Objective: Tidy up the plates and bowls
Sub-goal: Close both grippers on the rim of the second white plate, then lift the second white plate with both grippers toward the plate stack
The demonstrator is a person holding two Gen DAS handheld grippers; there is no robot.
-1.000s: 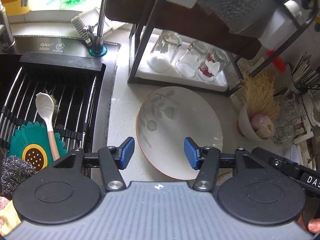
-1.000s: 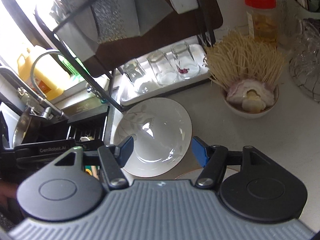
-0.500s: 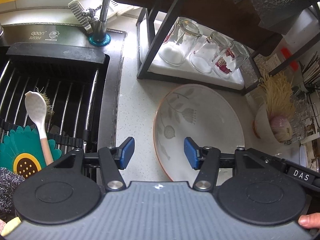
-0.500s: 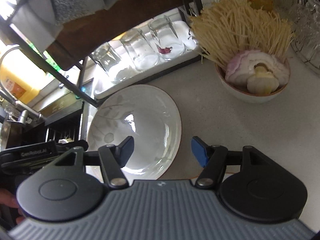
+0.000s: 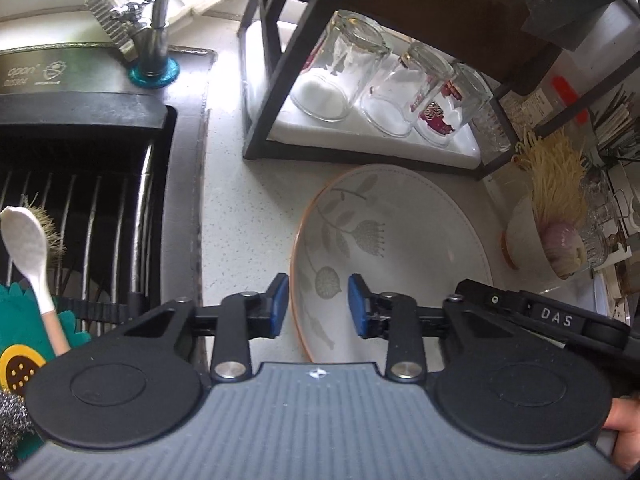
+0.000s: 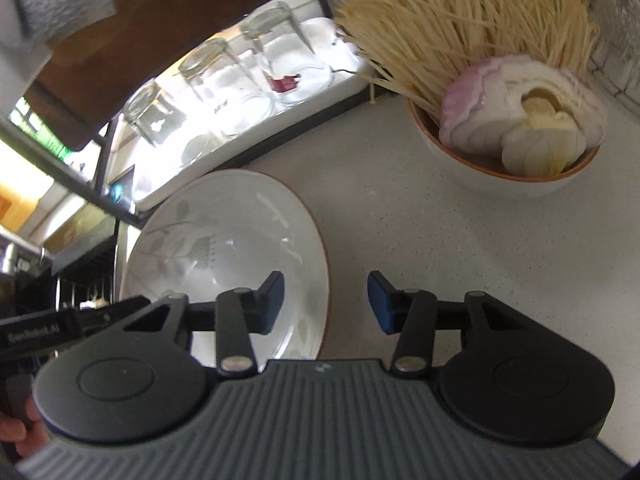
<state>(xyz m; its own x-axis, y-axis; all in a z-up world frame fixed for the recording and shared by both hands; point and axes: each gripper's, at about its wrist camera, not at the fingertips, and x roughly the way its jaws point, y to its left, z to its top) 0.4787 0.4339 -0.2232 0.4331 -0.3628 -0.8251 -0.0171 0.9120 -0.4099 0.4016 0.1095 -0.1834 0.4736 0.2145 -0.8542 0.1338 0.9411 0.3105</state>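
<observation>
Both hand-held grippers pointed steeply down at the plate: the left hand-held gripper had its blue pads apart and closing, straddling the plate's near-left rim, one pad outside the orange edge and one over the leaf pattern, neither visibly pressing it; the right hand-held gripper likewise had its jaws apart and closing, with the plate's right rim between them, the left pad over the white inside and the right pad over bare counter. That speckled pale counter carried everything. To the left in the left view sat the sink with its wire rack, a tap behind it. A black rack stood just behind the plate, holding a white tray with three glasses upside down. The plate lay flat on the counter between sink and bowl, near the tray. The bowl, well to the right, held pale noodles and an onion. A white spoon lay across the sink rack above a green sunflower sponge.
</observation>
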